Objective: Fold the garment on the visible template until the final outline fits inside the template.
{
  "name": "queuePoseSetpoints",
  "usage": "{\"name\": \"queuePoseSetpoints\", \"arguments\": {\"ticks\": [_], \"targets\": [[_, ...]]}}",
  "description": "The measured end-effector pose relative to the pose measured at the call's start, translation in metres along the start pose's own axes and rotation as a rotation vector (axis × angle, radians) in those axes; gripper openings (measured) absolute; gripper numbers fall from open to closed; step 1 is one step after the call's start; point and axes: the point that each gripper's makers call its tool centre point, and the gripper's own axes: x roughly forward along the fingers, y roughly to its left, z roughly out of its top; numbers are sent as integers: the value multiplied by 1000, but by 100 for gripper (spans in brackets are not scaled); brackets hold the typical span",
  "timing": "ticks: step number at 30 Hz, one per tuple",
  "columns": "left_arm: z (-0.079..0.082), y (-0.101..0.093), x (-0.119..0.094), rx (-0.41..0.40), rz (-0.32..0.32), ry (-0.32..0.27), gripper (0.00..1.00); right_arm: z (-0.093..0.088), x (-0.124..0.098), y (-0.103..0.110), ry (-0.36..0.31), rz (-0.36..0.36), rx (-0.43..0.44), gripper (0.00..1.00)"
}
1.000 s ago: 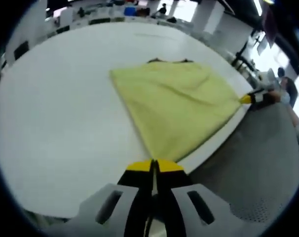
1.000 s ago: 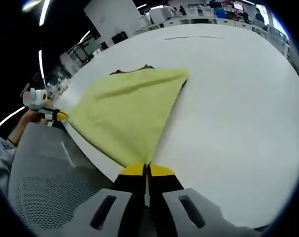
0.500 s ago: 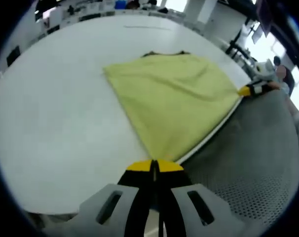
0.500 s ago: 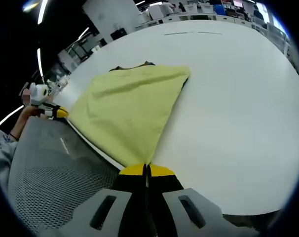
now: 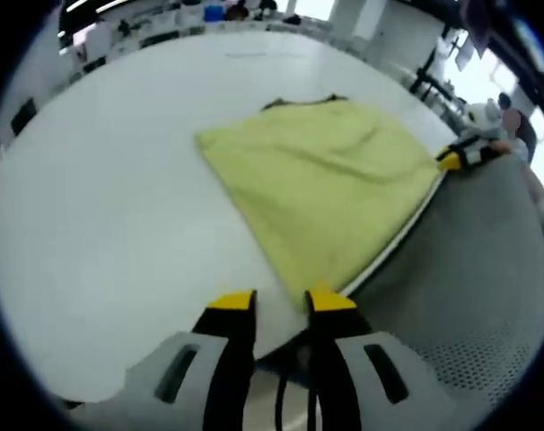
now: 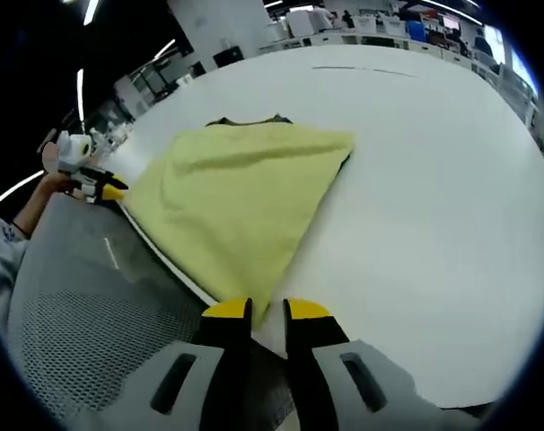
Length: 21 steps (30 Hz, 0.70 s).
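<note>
While both pairs of fingers stand parted with nothing between them, the yellow garment [image 5: 321, 189] lies flat on the white tabletop [image 5: 101, 206] just ahead of them. In the left gripper view, the left gripper [image 5: 281, 303] hovers over the tabletop's near edge, the garment's nearest corner just beyond its right fingertip. In the right gripper view, the right gripper [image 6: 266, 311] sits likewise released, the garment's [image 6: 241, 193] near corner just past its left fingertip, spreading away and leftward. Grey mesh [image 6: 83, 314] lies beside the tabletop [image 6: 416, 206]. A dark collar edge shows at the garment's far side. Farther back, blurred office furniture stands.
</note>
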Motion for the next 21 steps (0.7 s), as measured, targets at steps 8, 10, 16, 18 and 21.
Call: {"name": "queuePoseSetpoints", "arguments": {"ticks": [8,10,16,18,21], "targets": [[45,16,2,42,18,-105,18,45,1,-12,-75,-13,-78,17],[59,19,7,20,5,-153,18,57,3,-19,-96,-18,-79,16],[92,34,19,-60,-26,-273,19,92,11,-44,-168,-61,-75,14],[98,46,23,-69,0,-285,19,99,15,-54,-166,-92,-81,15],[106,64,29,-70,53,-289,19,109,23,-70,-169,-139,-98,14]]}}
